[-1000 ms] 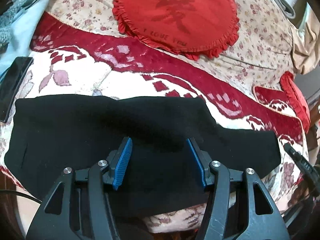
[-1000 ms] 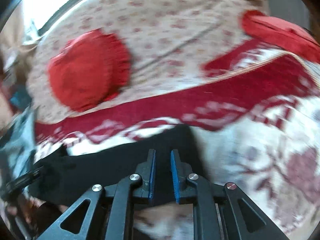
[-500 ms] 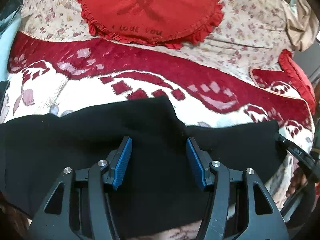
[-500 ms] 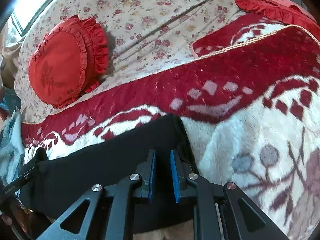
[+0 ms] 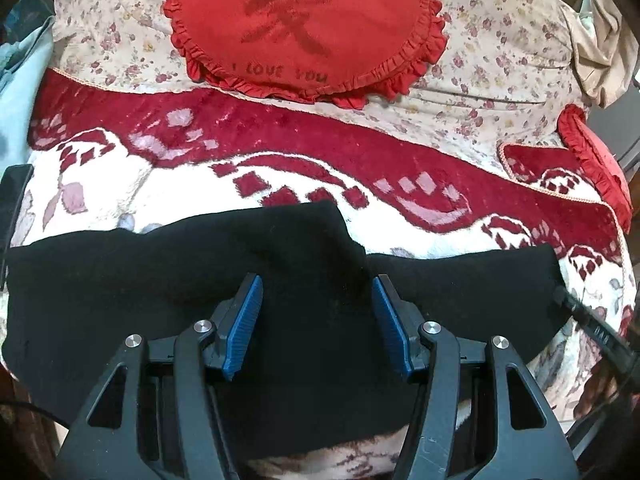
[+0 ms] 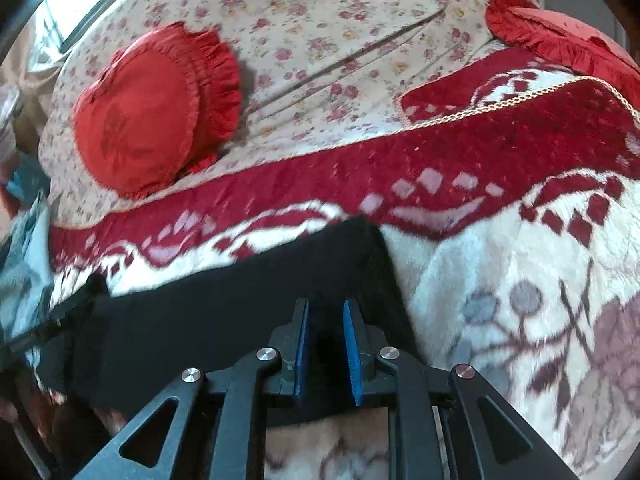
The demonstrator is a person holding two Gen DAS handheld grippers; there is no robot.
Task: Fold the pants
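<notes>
The black pants (image 5: pixel 168 280) lie flat across the red-and-cream blanket (image 5: pixel 304 148), running left to right. A folded layer forms a raised flap with its corner just beyond my left gripper (image 5: pixel 316 296), which is open and empty above the middle of the pants. In the right wrist view the pants (image 6: pixel 224 304) end at a corner ahead of my right gripper (image 6: pixel 325 312). Its blue pads stand narrowly apart over the black cloth; whether cloth sits between them is hidden.
A round red frilled cushion (image 5: pixel 304 28) lies on the floral sheet (image 5: pixel 492 40) behind the blanket. A second red cushion (image 5: pixel 596 160) sits at the far right. A dark flat object (image 5: pixel 14 196) lies at the blanket's left edge. The right gripper's tip (image 5: pixel 588 320) shows at the pants' right end.
The left view first swung right over the pants, then drifted back left, jaws still open. The right view steadied from blur; its pads stay narrowly apart at the pants' right end.
</notes>
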